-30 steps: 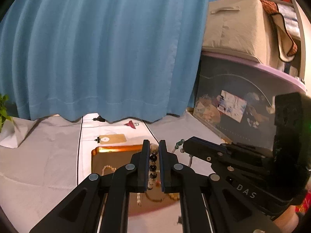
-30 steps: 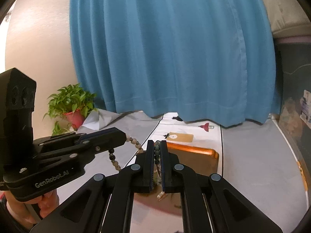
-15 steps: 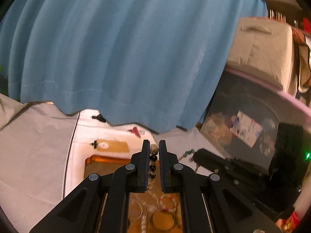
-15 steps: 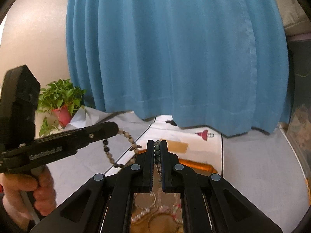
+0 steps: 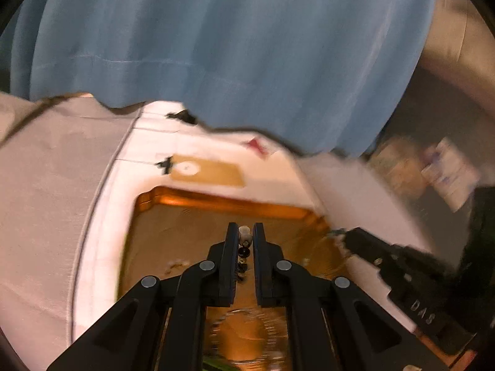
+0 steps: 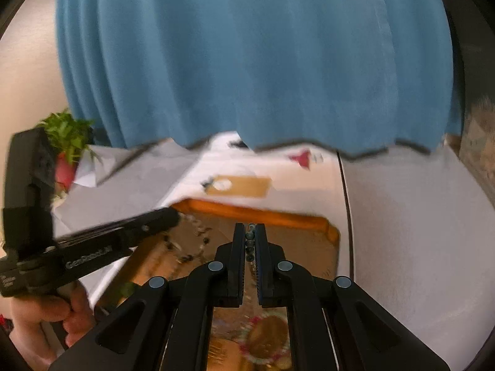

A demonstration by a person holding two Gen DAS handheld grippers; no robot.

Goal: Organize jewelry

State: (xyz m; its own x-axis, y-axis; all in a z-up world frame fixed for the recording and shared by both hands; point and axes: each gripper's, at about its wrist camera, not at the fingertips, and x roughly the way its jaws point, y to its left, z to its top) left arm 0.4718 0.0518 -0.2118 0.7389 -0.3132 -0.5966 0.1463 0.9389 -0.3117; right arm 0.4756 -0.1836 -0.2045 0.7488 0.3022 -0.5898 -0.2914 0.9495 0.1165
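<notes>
Beads (image 5: pixel 245 241) sit clamped in our left tongs (image 5: pixel 246 232), and our right tongs (image 6: pixel 251 232) pinch the same string farther along; it sags between them over the tray (image 6: pixel 256 213). We judge it nearly placed: lowering and release remain. Other pieces already lie there.

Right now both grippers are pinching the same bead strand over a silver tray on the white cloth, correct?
Not quite: the tray is gold-orange, not silver, as the right wrist view shows. The left gripper and the right gripper do each pinch the bead strand over it.
</notes>
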